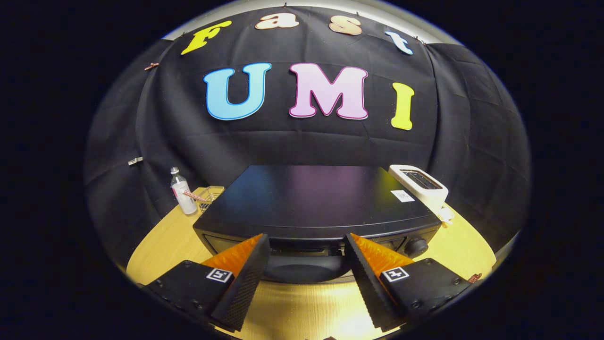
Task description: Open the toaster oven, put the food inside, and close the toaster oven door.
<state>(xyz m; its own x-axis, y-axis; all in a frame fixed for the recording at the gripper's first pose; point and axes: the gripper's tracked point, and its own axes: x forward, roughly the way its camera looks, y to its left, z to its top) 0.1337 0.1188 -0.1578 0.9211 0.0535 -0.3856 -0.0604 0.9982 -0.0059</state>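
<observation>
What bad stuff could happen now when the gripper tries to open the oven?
The gripper is open, its fingers spread at the oven's front with the handle between them. If they close off-centre, they might slip off the rounded handle. Pulling hard could drag the oven across the table. A wide swing might knock the bottle or the white toaster beside the oven.
</observation>
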